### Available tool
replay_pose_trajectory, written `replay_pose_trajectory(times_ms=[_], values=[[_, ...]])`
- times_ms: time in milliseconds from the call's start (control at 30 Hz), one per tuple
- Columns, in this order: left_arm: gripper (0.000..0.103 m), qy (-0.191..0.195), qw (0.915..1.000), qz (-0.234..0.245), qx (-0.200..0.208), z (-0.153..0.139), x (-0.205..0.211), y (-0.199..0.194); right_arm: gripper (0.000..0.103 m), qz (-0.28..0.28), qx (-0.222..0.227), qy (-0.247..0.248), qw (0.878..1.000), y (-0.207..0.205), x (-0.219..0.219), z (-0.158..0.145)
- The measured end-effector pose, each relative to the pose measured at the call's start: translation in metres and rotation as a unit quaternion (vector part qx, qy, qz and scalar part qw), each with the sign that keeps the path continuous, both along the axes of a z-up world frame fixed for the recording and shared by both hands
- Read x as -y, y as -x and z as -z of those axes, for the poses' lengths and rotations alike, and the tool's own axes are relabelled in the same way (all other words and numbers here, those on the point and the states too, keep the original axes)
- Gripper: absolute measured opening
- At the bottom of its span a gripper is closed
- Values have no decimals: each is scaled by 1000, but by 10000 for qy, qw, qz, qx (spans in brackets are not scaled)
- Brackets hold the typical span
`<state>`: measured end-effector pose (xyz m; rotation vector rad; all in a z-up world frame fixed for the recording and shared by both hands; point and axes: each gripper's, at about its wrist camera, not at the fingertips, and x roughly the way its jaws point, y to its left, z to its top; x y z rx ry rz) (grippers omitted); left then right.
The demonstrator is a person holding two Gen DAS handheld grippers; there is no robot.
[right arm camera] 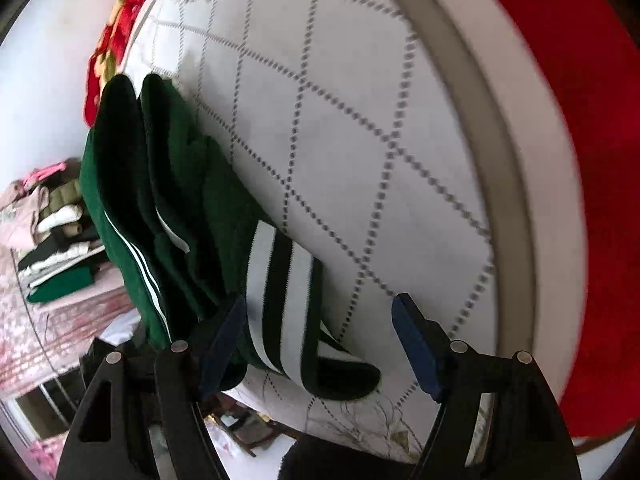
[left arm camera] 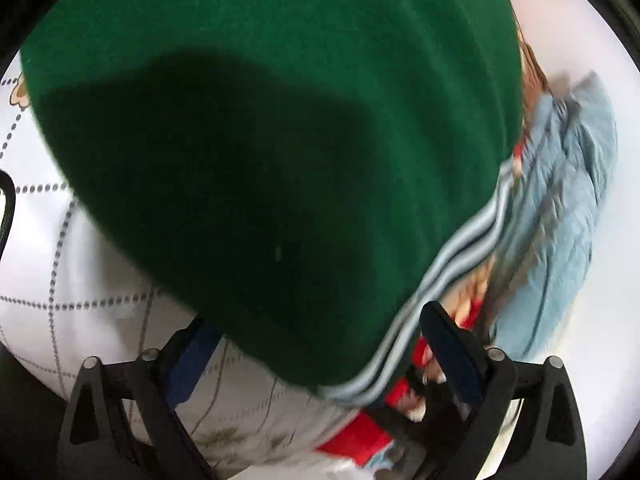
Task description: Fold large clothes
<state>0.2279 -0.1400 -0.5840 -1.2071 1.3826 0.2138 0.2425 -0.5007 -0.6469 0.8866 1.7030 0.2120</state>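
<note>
In the left wrist view our left hand-held gripper (left arm camera: 320,354) tilts steeply down over the bed, its two black fingers with blue pads (left arm camera: 456,354) spread apart. The folded edge of the green garment (left arm camera: 260,140) lies between them, but we cannot see the pads pressing on it, and the left pad is partly hidden behind the cloth. That garment fills most of the view, its pale striped band (left arm camera: 448,268) running down toward the right finger. Under it lies the white quilted mattress (left arm camera: 80,280) with dotted diamond stitching. Close behind the right finger there is a red patterned fabric (left arm camera: 352,440), blurred, and farther right a light blue garment (left arm camera: 560,208) lies crumpled. In the right wrist view our right hand-held gripper (right arm camera: 320,354) also points downward, fingers spread wide. Between them sit the striped cuff (right arm camera: 280,300) of the green garment (right arm camera: 180,208) and bare mattress (right arm camera: 380,140); the left pad (right arm camera: 224,344) is just beside the cuff and the right pad (right arm camera: 416,344) is well apart from it, over the quilting. The garment stretches away from the cuff along the mattress, folded in long dark-green layers with thin white stripes. Beyond it, at the far end, a red flowered blanket (right arm camera: 116,40) lies along the mattress edge. To the left, off the mattress, a stack of folded clothes (right arm camera: 60,248) rests on a pink patterned cover (right arm camera: 52,328). Along the right side a plain red cloth (right arm camera: 592,200) borders the mattress rim.
</note>
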Motion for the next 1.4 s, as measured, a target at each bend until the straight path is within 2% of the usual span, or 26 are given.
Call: replay_pose_trajectory(times_ms=[33, 67, 100, 133, 200, 267, 333, 367, 400, 433, 533, 700, 833, 900, 933, 967, 1033, 1067, 1133, 1167, 1200, 1233, 1300, 1367, 1400], values=[[59, -229, 9996, -54, -127, 0, 0, -2, 77, -29, 44, -82, 10000, -3, -6, 3], [51, -361, 9992, -80, -175, -3, 0, -3, 77, -50, 46, -109, 9999, -4, -9, 5], [38, -542, 9983, -91, -195, -8, 0, -3, 77, -52, 86, -102, 9999, -6, -12, 4], [30, -647, 9977, -99, -168, -13, 1, -1, 77, -31, 164, -123, 9998, -12, -16, 3], [25, -796, 9968, -77, 22, -30, 2, 2, 77, 17, 331, -110, 9994, -19, -22, -1], [23, -834, 9963, -63, 210, -46, -2, 6, 77, -7, 396, -173, 9991, -29, -29, 1], [15, -842, 9957, -96, 366, -61, -7, 11, 75, -155, 426, -355, 9983, -39, -45, 9], [15, -834, 9955, -74, 436, -65, -8, 16, 53, -288, 424, -419, 9978, -39, -52, 12], [13, -848, 9952, -45, 494, -69, -7, 18, 48, -528, 352, -360, 9973, -41, -67, 17], [11, -874, 9939, 21, 675, -79, -7, 19, 48, -680, 383, -248, 9966, -43, -79, 20], [11, -1247, 9849, 514, 1081, -97, 3, 11, 38, -678, 321, -448, 9962, -49, -103, 26], [11, -1320, 9835, 764, 976, -73, 17, 11, 36, -809, 376, -476, 9949, -63, -135, 26], [11, -1430, 9826, 985, 664, -39, 25, 11, 35, -1311, 437, -139, 9903, -80, -163, 23], [13, -1321, 9858, 930, 461, -25, 20, 10, 36, -1465, 347, -48, 9886, -87, -172, 24], [20, -1264, 9872, 908, 353, -22, 14, 9, 37, -1522, 315, 16, 9878, -90, -175, 22], [21, -1197, 9882, 907, 292, -24, 14, 7, 42, -1603, 292, 79, 9866, -93, -180, 18], [25, -1116, 9886, 992, 206, -32, 12, 3, 49, -1821, 366, 396, 9818, -97, -184, 4], [26, -1097, 9881, 1064, 189, -39, 10, 2, 52, -1909, 464, 582, 9788, -91, -173, -5], [37, -1268, 9831, 1321, 84, -58, 10, 2, 55, -1917, 653, 714, 9767, -91, -169, -22], [39, -1332, 9810, 1408, 104, -66, 12, 6, 62, -1892, 763, 760, 9760, -91, -167, -32], [51, -1495, 9767, 1533, 152, -77, 10, 9, 65, -1831, 910, 723, 9762, -92, -165, -44], [74, -1704, 9708, 1676, 187, -87, 9, 12, 69, -1769, 1045, 664, 9764, -93, -165, -54], [93, -2281, 9531, 1976, 225, -105, 2, 21, 69, -1735, 1245, 554, 9754, -95, -168, -72], [93, -3015, 9275, 2194, 265, -117, -10, 24, 69, -1726, 1340, 361, 9752, -101, -182, -87], [94, -3356, 9129, 2310, 251, -118, -13, 19, 69, -1691, 1379, 182, 9757, -79, -174, -93]])
